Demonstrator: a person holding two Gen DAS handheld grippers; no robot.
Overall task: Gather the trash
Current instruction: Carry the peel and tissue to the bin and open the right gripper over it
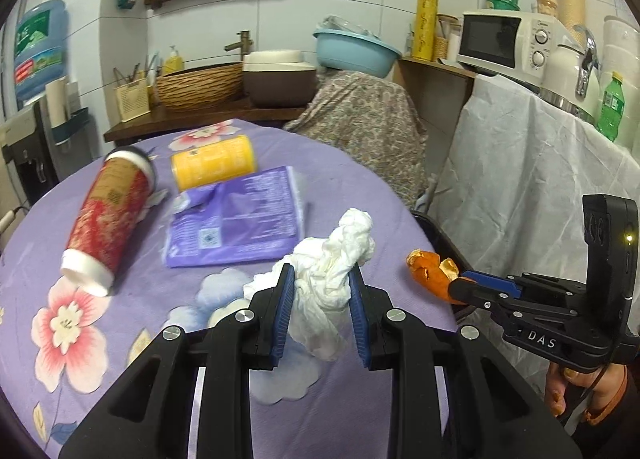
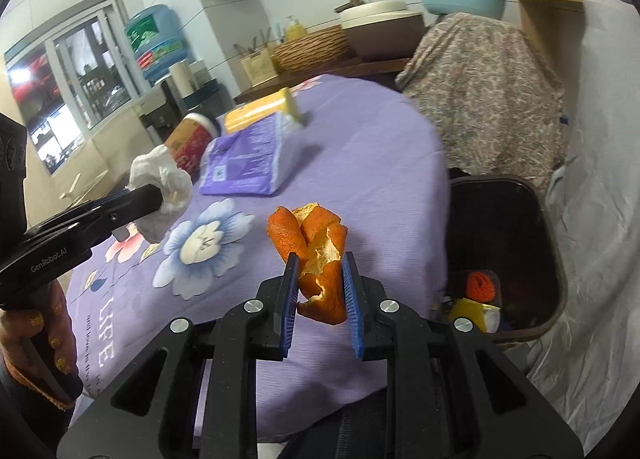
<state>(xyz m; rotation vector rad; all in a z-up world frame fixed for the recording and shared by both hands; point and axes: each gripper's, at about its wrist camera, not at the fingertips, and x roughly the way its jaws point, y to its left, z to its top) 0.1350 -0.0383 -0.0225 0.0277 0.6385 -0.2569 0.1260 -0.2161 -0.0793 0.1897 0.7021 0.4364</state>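
Observation:
My left gripper (image 1: 322,279) is shut on a crumpled white tissue (image 1: 340,255) and holds it above the purple flowered tablecloth (image 1: 120,339). My right gripper (image 2: 318,265) is shut on an orange peel (image 2: 316,247), held near the table's right edge; the peel also shows in the left wrist view (image 1: 430,269). A dark trash bin (image 2: 540,227) stands on the floor right of the table, with an orange item and a yellow wrapper inside. A red paper cup (image 1: 108,219), a yellow can (image 1: 214,167) and a purple tissue pack (image 1: 236,219) lie on the table.
Behind the table is a wooden counter with a wicker basket (image 1: 200,85), a sink basin (image 1: 280,79) and a blue tub (image 1: 356,51). A microwave (image 1: 508,41) and a green bottle (image 1: 610,107) stand at right above white sheeting. A water dispenser (image 1: 36,59) stands at left.

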